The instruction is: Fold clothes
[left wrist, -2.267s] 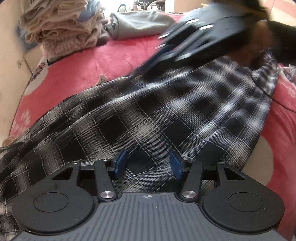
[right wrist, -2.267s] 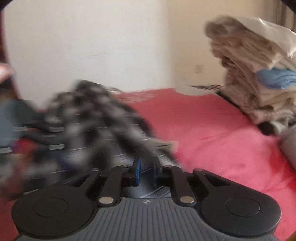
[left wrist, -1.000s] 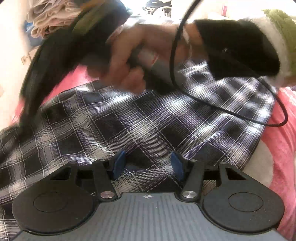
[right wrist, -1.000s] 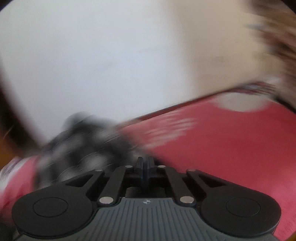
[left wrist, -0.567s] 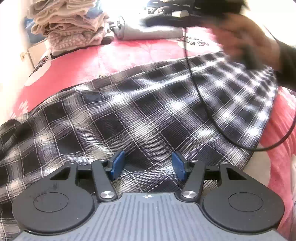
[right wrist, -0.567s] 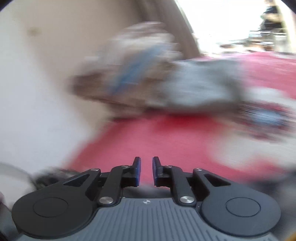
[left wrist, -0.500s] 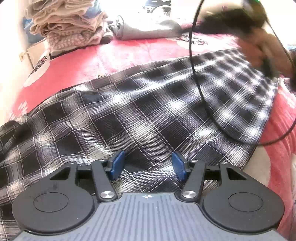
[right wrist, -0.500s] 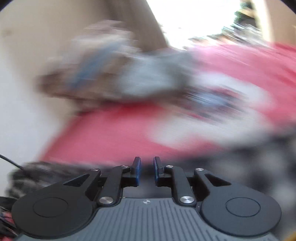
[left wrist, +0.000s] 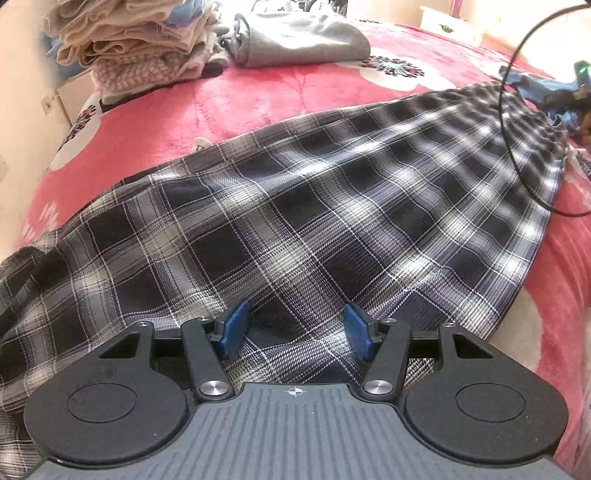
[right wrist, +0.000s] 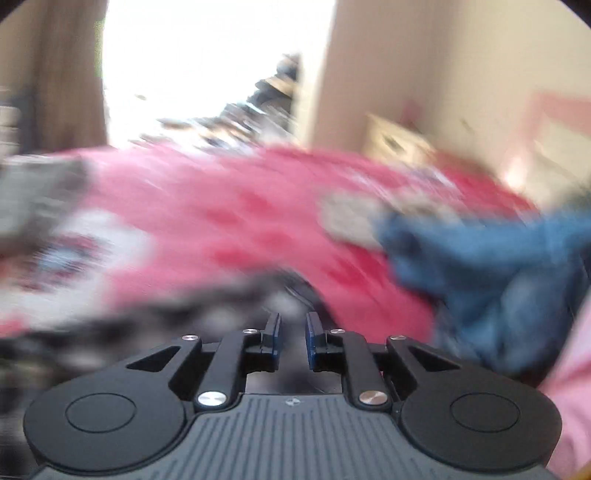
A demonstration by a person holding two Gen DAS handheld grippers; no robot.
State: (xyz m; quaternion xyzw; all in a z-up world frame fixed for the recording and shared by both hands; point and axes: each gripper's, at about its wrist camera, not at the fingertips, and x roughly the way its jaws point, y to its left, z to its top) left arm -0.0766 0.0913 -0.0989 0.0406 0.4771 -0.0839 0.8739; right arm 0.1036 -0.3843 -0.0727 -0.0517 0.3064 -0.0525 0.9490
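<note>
A black-and-white plaid garment [left wrist: 332, 221] lies spread flat across a red blanket [left wrist: 240, 96] on the bed. My left gripper [left wrist: 295, 328] hovers over its near edge, open. The cloth lies under its blue pads [left wrist: 234, 328], which stand well apart and grip nothing. The right wrist view is smeared by motion. My right gripper [right wrist: 292, 332] shows a narrow gap between its pads with nothing in it, so it is open. It points over the blurred plaid edge [right wrist: 147, 325] toward the red blanket [right wrist: 240, 221]. A black cable [left wrist: 511, 129] trails over the garment's far right corner.
A tall stack of folded clothes [left wrist: 140, 40] and a folded grey garment [left wrist: 299, 35] sit at the bed's far side. A crumpled blue denim piece [right wrist: 498, 266] lies by the plaid's right corner. A wall borders the bed on the left, and a pale dresser [left wrist: 450, 22] stands behind.
The right gripper and the hand swung from the plaid's left end across to its far right corner. Its jaws parted slightly and dropped the cloth. The left gripper stayed put.
</note>
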